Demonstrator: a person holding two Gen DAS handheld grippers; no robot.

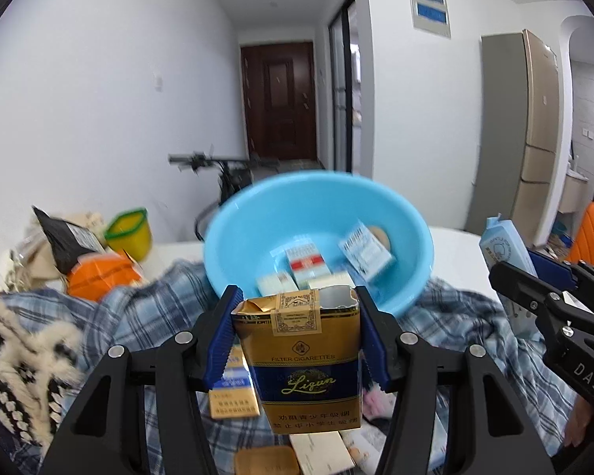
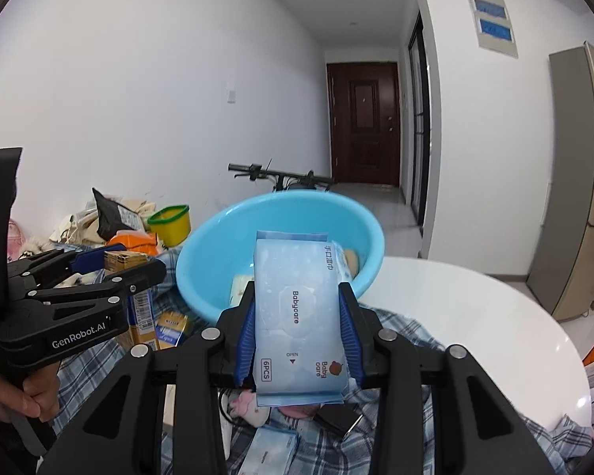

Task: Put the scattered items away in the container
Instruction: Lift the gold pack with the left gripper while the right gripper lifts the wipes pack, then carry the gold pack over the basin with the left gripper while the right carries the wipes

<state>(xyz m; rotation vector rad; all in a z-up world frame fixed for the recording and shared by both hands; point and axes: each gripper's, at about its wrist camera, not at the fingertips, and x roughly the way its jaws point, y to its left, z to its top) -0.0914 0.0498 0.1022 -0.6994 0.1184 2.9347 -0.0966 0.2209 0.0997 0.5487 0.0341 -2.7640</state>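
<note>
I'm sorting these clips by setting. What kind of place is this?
Most likely a home: a hallway leads to a wooden entry door, a fridge stands by the wall, and a bicycle is parked indoors.

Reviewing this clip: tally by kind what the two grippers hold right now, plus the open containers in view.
Cigarette packs: 1, the gold Lizun pack, clamped in the left gripper
Wet-wipe packs: 1, the Babycare pack, clamped in the right gripper
Blue basins: 1
Yellow tubs with green rim: 1
Total: 4
</note>
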